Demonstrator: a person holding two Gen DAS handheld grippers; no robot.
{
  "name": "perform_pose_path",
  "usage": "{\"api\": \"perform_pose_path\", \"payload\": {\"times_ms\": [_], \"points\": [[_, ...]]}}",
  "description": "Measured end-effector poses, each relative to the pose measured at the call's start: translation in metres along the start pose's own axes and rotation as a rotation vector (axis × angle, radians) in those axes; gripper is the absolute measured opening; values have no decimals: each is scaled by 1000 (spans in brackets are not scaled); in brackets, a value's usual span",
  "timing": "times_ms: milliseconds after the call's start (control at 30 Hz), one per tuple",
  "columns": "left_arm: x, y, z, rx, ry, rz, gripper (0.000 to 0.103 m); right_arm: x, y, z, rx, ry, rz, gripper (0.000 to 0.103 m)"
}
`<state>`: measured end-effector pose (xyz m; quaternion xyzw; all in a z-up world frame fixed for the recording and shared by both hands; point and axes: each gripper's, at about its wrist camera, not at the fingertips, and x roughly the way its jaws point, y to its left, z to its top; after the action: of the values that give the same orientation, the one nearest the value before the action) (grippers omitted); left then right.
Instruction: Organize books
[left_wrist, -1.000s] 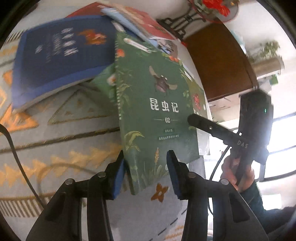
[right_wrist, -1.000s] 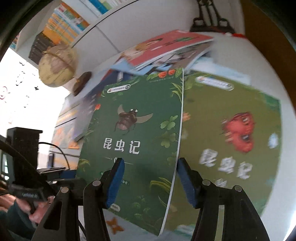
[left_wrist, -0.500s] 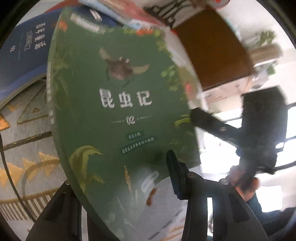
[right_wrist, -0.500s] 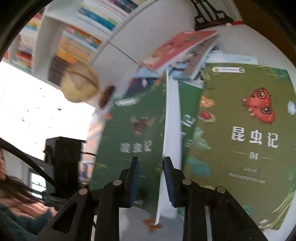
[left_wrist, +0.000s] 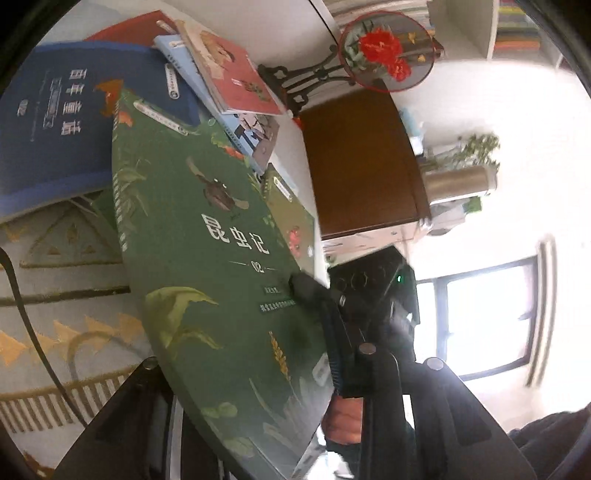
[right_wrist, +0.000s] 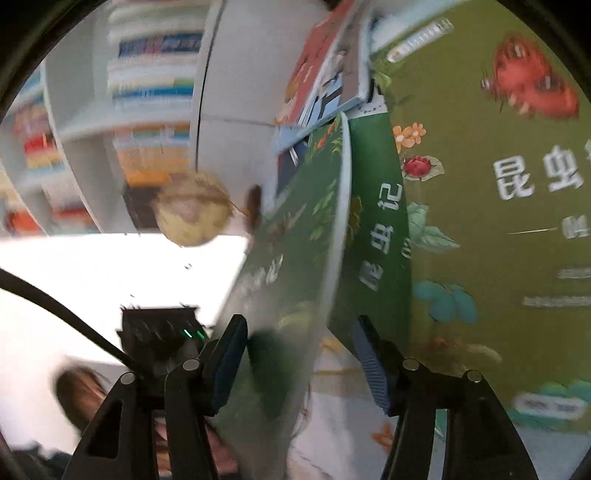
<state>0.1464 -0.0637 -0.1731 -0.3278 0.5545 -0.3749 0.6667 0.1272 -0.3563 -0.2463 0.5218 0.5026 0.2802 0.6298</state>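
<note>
Green item: volume 02 of the insect series (left_wrist: 221, 280), dark green cover with a beetle, lifted and tilted off the pile, filling the centre of the left wrist view; in the right wrist view seen nearly edge-on from 12 to 6 o'clock.
Hold, left: left gripper (left_wrist: 236, 373) has the book's lower part between its fingers; one blue pad (left_wrist: 338, 363) lies against the cover at 4 o'clock, the other finger is hidden behind the book. Appears clamped on it, judged from the tilt and lift.
Hold, right: right gripper (right_wrist: 299, 363) spread wide, pads clear on both sides of the book's page edge, gripping nothing. Its finger (left_wrist: 306, 288) touches the cover at 3 o'clock of the left view.
Beneath: second green volume (right_wrist: 384, 229), flat, partly under the lifted one.
Further right: olive-green volume 04 (right_wrist: 498, 221), red insect on cover, flat.
Beyond, 11 to 12 o'clock: blue book (left_wrist: 55, 122); red-covered book (left_wrist: 236, 77) atop a light blue one (left_wrist: 207, 96), loosely fanned.
Surface: patterned rug or cloth (left_wrist: 66, 295), at 8 to 9 o'clock.
Background: shelved books (right_wrist: 155, 81), globe (right_wrist: 192, 214).
Step in hand: taking one volume from the heap, hand to hand or steadying.
Next move calls for: one firm grip, then aligning this volume with its series mates, likely by number.
</note>
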Motion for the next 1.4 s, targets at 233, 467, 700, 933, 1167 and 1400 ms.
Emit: {"api": "perform_pose_path", "payload": {"times_ms": [233,467,700,933,1167,1400], "points": [[15,-9,-12,183,24,422,30,11,39,-2,-205,6,-232,12],[13,-37,-28,383,-17,593,31,37,100,-27,-573,44,-530,12],[-27,-49,-27,391,-121,616,31,43,123,-33,-664,61,-476,13],[-49,-58,-21,411,-177,576,31,49,155,-37,-690,15,-473,13],[-87,-54,-6,436,-237,591,31,70,182,-38,-715,-20,-458,14],[-151,-15,10,385,-300,644,31,141,211,-46,-753,5,-408,14]]}}
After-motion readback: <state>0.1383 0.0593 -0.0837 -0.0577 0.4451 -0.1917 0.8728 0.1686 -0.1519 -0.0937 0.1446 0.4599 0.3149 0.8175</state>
